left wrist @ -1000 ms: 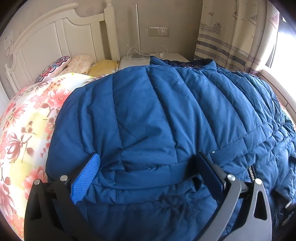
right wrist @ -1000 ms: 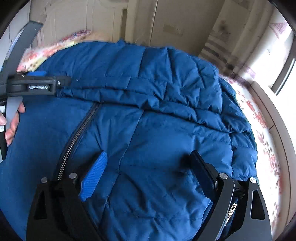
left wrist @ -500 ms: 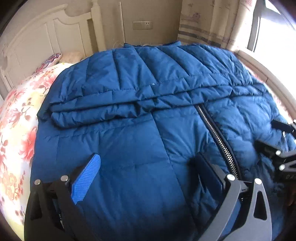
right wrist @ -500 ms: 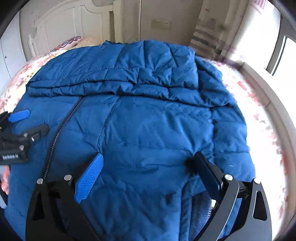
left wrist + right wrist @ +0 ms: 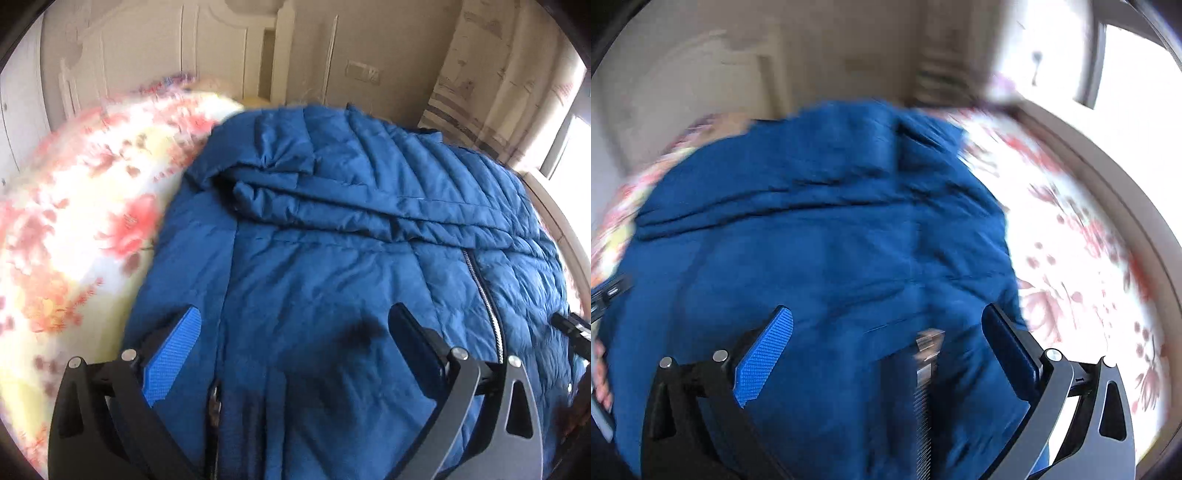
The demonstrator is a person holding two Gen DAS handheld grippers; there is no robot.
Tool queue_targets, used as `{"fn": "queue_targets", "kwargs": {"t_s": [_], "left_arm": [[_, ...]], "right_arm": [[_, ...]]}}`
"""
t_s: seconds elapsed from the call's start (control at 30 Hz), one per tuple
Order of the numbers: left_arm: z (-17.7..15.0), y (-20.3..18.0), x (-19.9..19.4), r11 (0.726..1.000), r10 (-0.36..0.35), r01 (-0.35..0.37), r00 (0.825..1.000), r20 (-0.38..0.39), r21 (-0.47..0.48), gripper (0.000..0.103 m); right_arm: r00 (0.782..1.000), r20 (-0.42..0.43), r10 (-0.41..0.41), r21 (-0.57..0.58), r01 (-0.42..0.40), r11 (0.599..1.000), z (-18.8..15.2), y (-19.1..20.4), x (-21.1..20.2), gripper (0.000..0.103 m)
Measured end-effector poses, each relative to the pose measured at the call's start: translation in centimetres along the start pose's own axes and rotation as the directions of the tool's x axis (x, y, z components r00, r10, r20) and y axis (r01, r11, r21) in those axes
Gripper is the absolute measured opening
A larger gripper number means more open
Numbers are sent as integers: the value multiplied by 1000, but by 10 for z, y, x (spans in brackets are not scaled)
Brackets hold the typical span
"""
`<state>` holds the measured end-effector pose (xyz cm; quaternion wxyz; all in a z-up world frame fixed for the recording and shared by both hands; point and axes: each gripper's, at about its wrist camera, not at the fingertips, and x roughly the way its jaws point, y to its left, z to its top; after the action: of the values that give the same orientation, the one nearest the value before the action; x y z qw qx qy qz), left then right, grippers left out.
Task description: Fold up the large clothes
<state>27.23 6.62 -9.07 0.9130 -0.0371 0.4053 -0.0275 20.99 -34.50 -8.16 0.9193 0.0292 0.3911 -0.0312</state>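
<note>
Jacket — one, blue, on floral bedspread; two grippers, fingers apart.

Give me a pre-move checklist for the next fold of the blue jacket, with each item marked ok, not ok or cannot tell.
1. Left gripper free of fabric: ok, jaws wide apart, jacket lies under them, not pinched.
2. Right gripper free of fabric: ok, jaws have just been opening and stand wide, nothing pinched.
3. First fold lying in place: ok, a folded-over layer crosses the jacket's far part.
4. Zipper closed and flat: cannot tell, only part shows.
5. Room on the floral bedspread beside the jacket: ok, bare on both sides.
6. Right wrist view sharp enough to aim: not ok, blurred.
</note>
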Motion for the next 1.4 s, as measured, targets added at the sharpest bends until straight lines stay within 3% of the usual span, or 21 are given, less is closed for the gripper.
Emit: {"fn": "queue_targets", "kwargs": {"t_s": [0.1, 0.17, 0.2, 0.23, 0.37, 0.5, 0.57, 0.63, 0.7, 0.77, 0.8, 0.87, 0.97, 1.03, 1.07, 1.1, 1.17, 1.3, 1.4], "left_arm": [[-18, -24, -29, 989, -98, 95, 995, 20, 113, 101], [-33, -40, -32, 972, -97, 95, 995, 0, 213, 101], [-43, -48, -26, 962, -81, 85, 996, -26, 258, 101], [-52, -55, -16, 950, -43, 59, 997, -58, 308, 101], [-49, -54, -16, 953, -44, 62, 997, -66, 295, 101], [-63, -33, -43, 969, -46, 52, 999, -30, 240, 101], [-75, -20, -52, 967, -13, 14, 1000, -9, 253, 101], [-89, -6, -48, 962, 38, -32, 999, -16, 273, 101], [-94, 12, -54, 976, -38, 40, 999, -13, 212, 101], [-96, 20, -61, 982, -16, 18, 1000, -9, 189, 101], [-97, 21, -68, 983, -2, 1, 1000, 1, 182, 101], [-101, 19, -88, 983, -83, 77, 996, 28, 165, 101], [-110, -1, -109, 960, -168, 152, 985, 49, 236, 101], [-120, -23, -105, 936, -120, 99, 992, 40, 338, 101], [-128, -35, -94, 919, -59, 48, 998, 16, 391, 101], [-131, -38, -87, 917, -44, 39, 999, 4, 397, 101], [-133, -30, -87, 936, -80, 70, 997, 16, 345, 101], [-131, -15, -101, 945, -79, 70, 997, 13, 320, 101], [-146, 7, -107, 957, -102, 91, 995, 23, 276, 101]], "right_arm": [[997, 4, 77, -176, -75, 982, -19, 32, -19, 98], [991, -53, 123, -257, -133, 957, -34, 46, -15, 98], [991, -95, 98, -297, -123, 947, -47, 54, -5, 98], [993, -71, 94, -294, -110, 949, -51, 54, -6, 98], [994, -80, 69, -242, -86, 966, -48, 43, -15, 98], [994, -45, 96, -236, -104, 966, -60, 33, -41, 98], [994, -71, 83, -263, -99, 960, -76, 27, -36, 99], [995, -6, 98, -279, -96, 956, -86, 32, -39, 99], [997, -10, 73, -262, -73, 962, -90, 30, -46, 98], [999, -5, 52, -241, -52, 969, -89, 34, -57, 98], [998, 15, 69, -250, -63, 966, -91, 39, -66, 98], [990, 61, 130, -318, -104, 942, -93, 53, -84, 98], [987, 45, 155, -426, -122, 897, -111, 79, -89, 98], [993, -2, 120, -463, -107, 880, -126, 90, -72, 98], [989, 21, 146, -423, -124, 898, -127, 85, -72, 98], [986, -12, 165, -381, -157, 911, -126, 79, -69, 98], [984, -37, 176, -357, -177, 917, -123, 71, -70, 98], [988, 44, 151, -348, -126, 929, -133, 47, -98, 98], [990, 28, 139, -312, -123, 942, -153, 27, -92, 99]]}}
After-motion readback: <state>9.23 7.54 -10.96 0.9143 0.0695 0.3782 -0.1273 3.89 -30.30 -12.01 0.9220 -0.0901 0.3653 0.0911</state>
